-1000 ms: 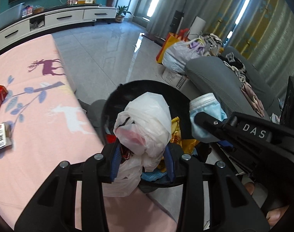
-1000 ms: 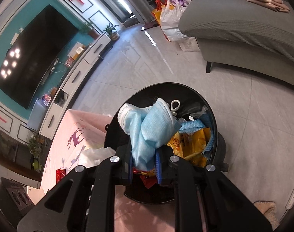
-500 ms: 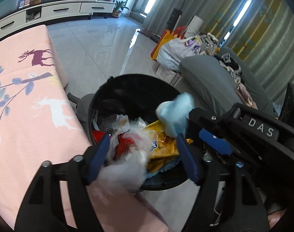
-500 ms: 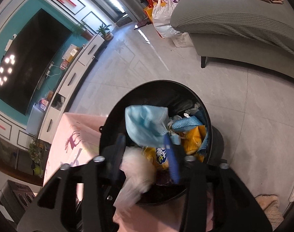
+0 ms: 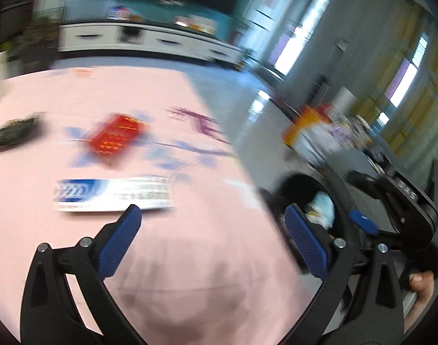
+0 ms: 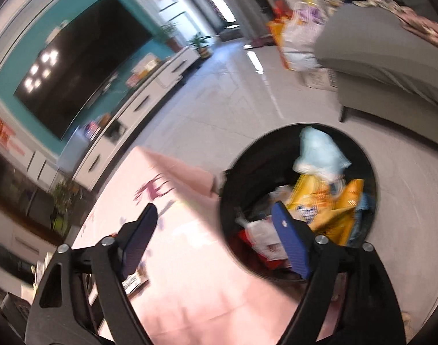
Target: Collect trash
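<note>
My left gripper is open and empty above the pink tablecloth. Ahead of it lie a white and blue box, a red packet and a dark item, all blurred. My right gripper is open and empty, between the table edge and the black trash bin. The bin holds the blue face mask, yellow wrappers and a white bag. The bin also shows in the left wrist view, with the right gripper's fingers over it.
A grey sofa stands right of the bin, with bags on the floor beyond it. A white TV cabinet and a TV line the far wall. Grey tile floor lies between.
Both grippers opened and dropped the white bag and the blue mask into the bin. Both have swung left, the left one now facing the table's items.
</note>
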The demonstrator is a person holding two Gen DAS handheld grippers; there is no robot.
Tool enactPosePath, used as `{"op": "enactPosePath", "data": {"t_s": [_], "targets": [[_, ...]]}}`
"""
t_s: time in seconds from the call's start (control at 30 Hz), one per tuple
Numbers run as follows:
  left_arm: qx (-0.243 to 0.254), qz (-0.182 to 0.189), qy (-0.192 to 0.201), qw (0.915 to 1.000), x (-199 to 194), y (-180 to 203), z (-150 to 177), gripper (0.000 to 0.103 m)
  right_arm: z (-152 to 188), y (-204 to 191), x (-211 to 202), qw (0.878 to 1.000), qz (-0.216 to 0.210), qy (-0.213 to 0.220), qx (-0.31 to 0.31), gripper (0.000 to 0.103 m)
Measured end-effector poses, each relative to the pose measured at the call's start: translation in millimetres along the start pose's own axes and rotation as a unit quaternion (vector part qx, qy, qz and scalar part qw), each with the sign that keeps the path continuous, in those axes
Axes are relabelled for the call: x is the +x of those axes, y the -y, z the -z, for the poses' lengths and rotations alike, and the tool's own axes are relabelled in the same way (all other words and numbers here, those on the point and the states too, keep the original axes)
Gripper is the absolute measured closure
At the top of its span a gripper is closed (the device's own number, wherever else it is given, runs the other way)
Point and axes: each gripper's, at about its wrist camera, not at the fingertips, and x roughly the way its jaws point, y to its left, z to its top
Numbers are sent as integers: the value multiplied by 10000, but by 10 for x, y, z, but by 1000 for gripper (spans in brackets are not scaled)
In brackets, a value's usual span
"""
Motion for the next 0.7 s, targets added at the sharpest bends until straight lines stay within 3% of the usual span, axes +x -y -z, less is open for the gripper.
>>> {"op": "enactPosePath", "data": {"t_s": [0.2,0.37,0.47,0.57,0.63,0.7], "targets": [[-724,-1161,344,9900,-622,-1295,-107,3,297,-676,208,9944,-219,-293,-994,14],[-1788,-1900,733,9626,-1029,-2356,-134,3,674,-1186,449,9811,-241,-632,-1812,14],[-2142,-2027,749,9526,-1137,-2848,-190,3,885,-1457,586,9709,-259,-799,-2242,14],[-2651,-1859,819,9426,-1170,-3121,-178,3,1063,-1788,739,9589,-161,-920,-2681,14],[-2717,-1519,784,9471,-1135,-3193,-284,3,1184,-2045,880,9498,-148,-950,-2977,14],[-2523,-1403,823,9539,-1083,-3133,-451,3,1281,-2262,1065,9420,-78,-986,-3207,14]]}}
